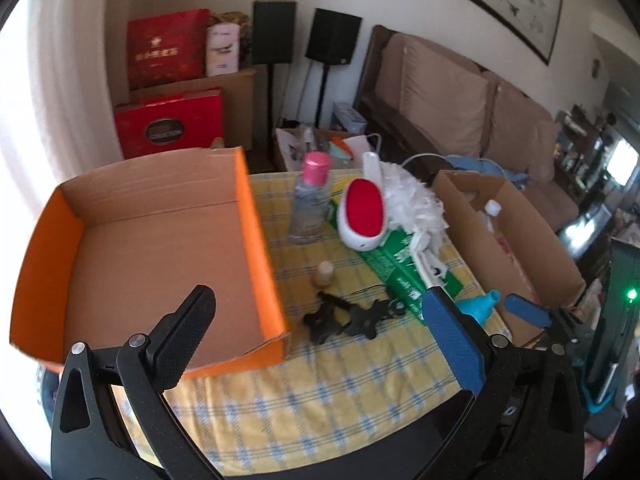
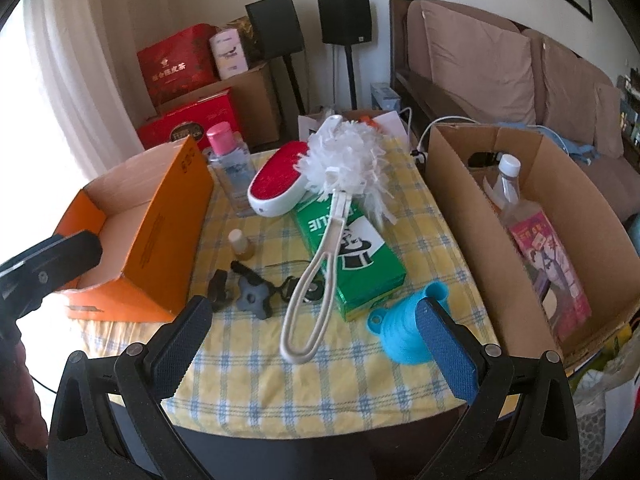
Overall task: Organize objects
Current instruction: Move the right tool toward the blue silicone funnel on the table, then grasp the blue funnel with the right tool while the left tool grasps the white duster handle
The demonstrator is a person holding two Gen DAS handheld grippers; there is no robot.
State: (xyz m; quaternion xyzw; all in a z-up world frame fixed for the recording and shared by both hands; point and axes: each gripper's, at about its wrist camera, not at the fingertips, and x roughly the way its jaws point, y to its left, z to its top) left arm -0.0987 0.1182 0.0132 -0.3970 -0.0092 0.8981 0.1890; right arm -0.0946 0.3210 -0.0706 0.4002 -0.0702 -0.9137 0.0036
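Left gripper (image 1: 320, 332) is held with fingers spread wide, nothing between them, above the near edge of the worktop (image 2: 320, 380), beside the orange box (image 1: 160, 248), which is seen empty. Right gripper (image 2: 316, 344) likewise has fingers parted and empty; its blue pad sits just in front of the blue funnel (image 2: 404, 324). Between the boxes are noted: white duster (image 2: 340, 168) lying across a green packet (image 2: 352, 252), red-and-white brush (image 2: 280, 184), pink-capped bottle (image 2: 230, 160), small vial (image 2: 240, 246), black knobs (image 2: 252, 300). The brown carton (image 2: 460, 208) at right holds a clear bottle (image 2: 508, 188).
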